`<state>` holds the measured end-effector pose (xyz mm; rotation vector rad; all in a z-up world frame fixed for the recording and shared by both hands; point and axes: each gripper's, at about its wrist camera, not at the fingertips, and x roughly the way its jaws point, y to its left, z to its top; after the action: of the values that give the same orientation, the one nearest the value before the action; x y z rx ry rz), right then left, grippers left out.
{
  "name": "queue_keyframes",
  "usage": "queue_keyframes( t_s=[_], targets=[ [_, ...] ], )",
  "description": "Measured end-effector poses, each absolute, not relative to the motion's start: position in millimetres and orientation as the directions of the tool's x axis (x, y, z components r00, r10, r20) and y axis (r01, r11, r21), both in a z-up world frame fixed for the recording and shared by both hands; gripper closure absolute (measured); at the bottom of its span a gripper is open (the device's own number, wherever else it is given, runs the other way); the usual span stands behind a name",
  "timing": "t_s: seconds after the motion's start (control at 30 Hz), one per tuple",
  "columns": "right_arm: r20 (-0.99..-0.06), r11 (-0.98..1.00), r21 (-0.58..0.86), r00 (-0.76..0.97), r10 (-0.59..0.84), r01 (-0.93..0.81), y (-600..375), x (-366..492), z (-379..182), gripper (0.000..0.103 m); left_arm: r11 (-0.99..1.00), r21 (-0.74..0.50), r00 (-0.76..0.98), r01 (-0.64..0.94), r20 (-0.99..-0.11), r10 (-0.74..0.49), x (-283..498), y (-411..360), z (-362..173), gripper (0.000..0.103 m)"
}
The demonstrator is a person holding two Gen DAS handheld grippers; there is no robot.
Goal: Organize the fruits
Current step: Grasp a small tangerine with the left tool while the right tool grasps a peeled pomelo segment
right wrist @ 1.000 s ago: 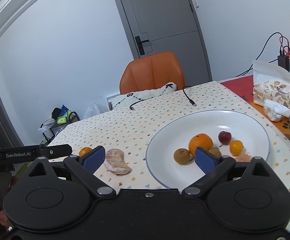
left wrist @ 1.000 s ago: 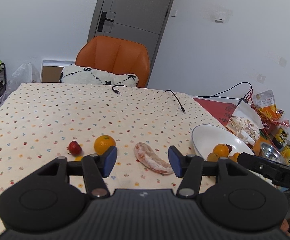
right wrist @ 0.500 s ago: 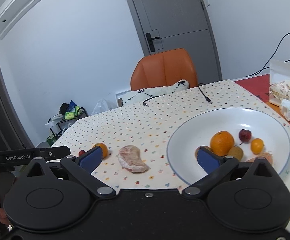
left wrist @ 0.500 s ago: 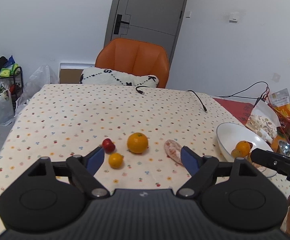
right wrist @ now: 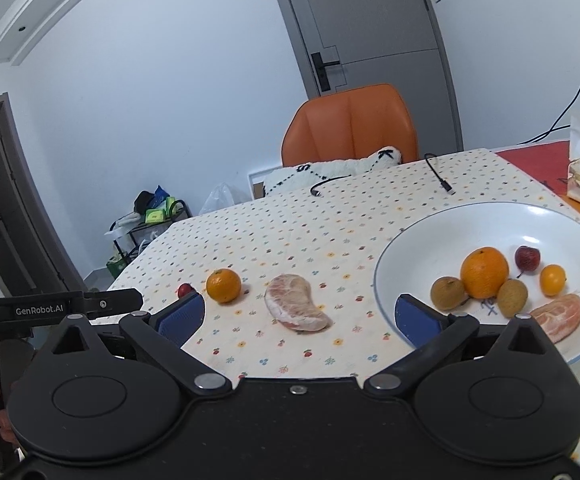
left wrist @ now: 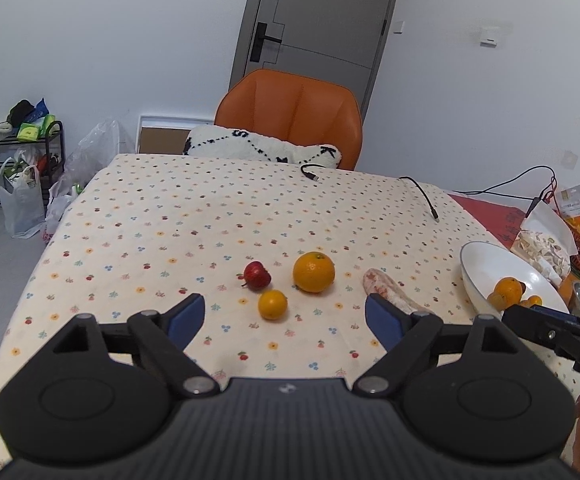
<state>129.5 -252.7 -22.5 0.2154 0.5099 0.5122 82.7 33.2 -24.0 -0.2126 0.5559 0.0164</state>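
Loose fruit on the table [left wrist: 138, 216]: large orange [left wrist: 313, 272], small red fruit [left wrist: 257, 275] and small orange [left wrist: 272, 304] close together, peeled pomelo segment [right wrist: 295, 309] to their right. White plate [right wrist: 469, 220] further right holds an orange [right wrist: 484, 273], two brown fruits, a red one, a small orange one, another segment. Left tool [left wrist: 286, 318] spread wide, empty, above the small orange. Right tool [right wrist: 295, 316] spread wide, empty, the pomelo segment between its fingers in view.

wide-open right gripper [right wrist: 297, 316] above pomelo segment [right wrist: 297, 308], white plate [right wrist: 449, 224] with 6 fruits beside
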Motion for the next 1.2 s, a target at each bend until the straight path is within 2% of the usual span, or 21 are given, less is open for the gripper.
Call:
queue_keyframes(
  t_s=[0.53, 0.87, 1.2],
  targets=[
    [-0.453, 0.837, 0.308, 0.705, 0.547, -0.451, -226.1, 135.7, -34.8, 0.002, 0.964, -0.226, 0.837, -0.137, -0.547, -0.009, 85.5, 57.9, -36.3, 0.017],
    [-0.481, 0.824, 0.302, 0.669, 0.566, -0.48, -208.2, 149.5, -40.1, 0.02, 0.969, -0.211, 0.836, -0.129, -0.549, -0.009, 97.6, 55.5, -42.4, 0.02],
    [-0.516, 0.843, 0.279, 0.668, 0.536, -0.46, -196.3, 170.7, -42.1, 0.032, 0.968, -0.228, 0.83, -0.108, -0.556, -0.039, 114.5, 49.2, -51.8, 0.038]
  ],
)
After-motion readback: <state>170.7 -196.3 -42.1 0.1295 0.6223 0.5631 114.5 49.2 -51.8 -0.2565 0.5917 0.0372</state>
